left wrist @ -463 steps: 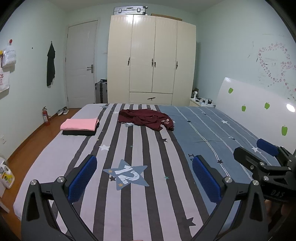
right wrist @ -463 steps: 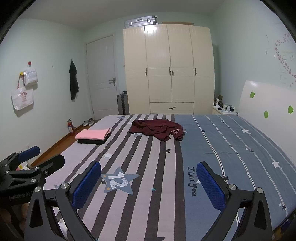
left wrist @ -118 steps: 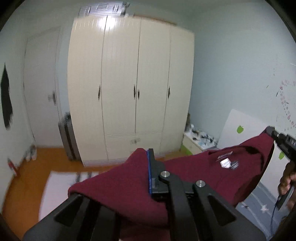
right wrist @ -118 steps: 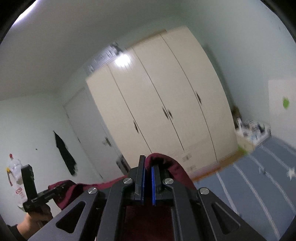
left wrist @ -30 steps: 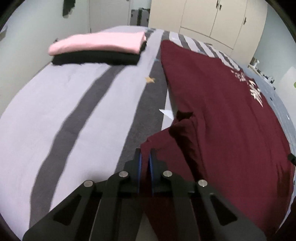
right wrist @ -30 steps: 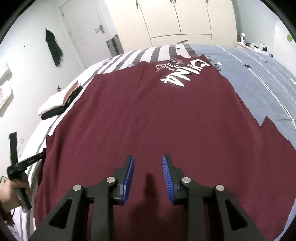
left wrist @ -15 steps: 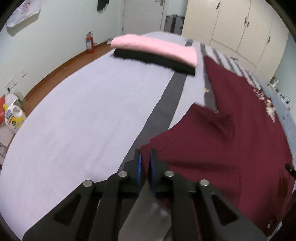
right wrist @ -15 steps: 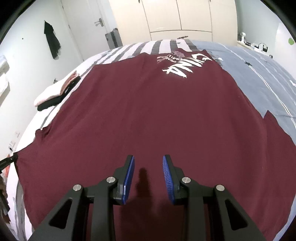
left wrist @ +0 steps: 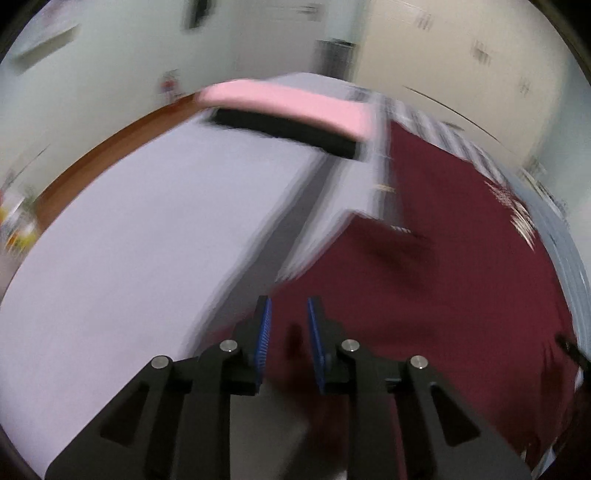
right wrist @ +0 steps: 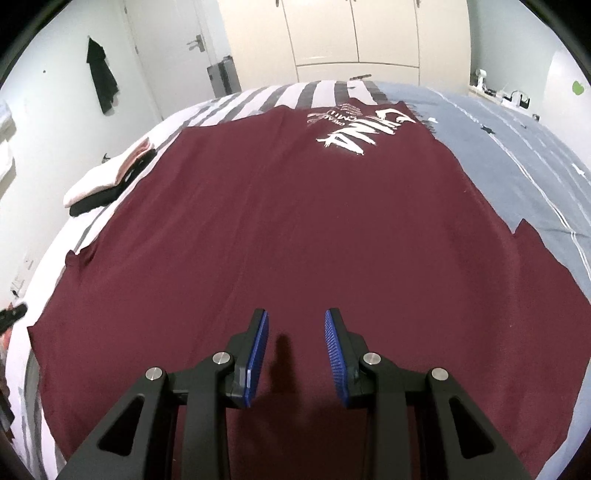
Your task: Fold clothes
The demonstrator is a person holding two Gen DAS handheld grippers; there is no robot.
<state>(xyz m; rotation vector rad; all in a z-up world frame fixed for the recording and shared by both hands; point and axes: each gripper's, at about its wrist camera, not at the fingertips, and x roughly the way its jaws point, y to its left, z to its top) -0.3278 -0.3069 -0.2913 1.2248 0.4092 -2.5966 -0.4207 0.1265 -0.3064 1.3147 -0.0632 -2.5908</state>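
Maroon T-shirt [right wrist: 295,206] lay spread flat on the bed [right wrist: 517,147], white lettering [right wrist: 354,125] at the far end toward the wardrobe [right wrist: 351,33], one sleeve [right wrist: 554,280] out over the blue side of the bedcover, the other sleeve [right wrist: 62,302] out toward the grey striped side. Right gripper [right wrist: 295,325] hung over the near part of the shirt, its blue pads [right wrist: 258,350] apart with nothing between them, only shirt fabric showing below through the gap; could not tell whether the tips touched the cloth. Left gripper [left wrist: 288,314] sat at the shirt's near left edge, view badly motion-blurred; its jaws had just been opening and now stood a little apart, blue pads [left wrist: 264,332] not pressing anything, maroon fabric visible below the gap but not pinched. Left wrist view also showed the shirt [left wrist: 443,258] running away to the right, a small rumple near the sleeve seam [left wrist: 402,240], plain grey bedcover [left wrist: 129,240] to the left. Folded pink garment [left wrist: 288,107] stacked on a folded black garment [left wrist: 284,131] sat on the far left part of the bed, apart from the shirt. Same stack [right wrist: 107,181] showed in the right wrist view just beside the shirt's left side. Door [right wrist: 173,44], dark garment hanging on the wall [right wrist: 101,81], suitcase [right wrist: 221,77] beyond the bed.
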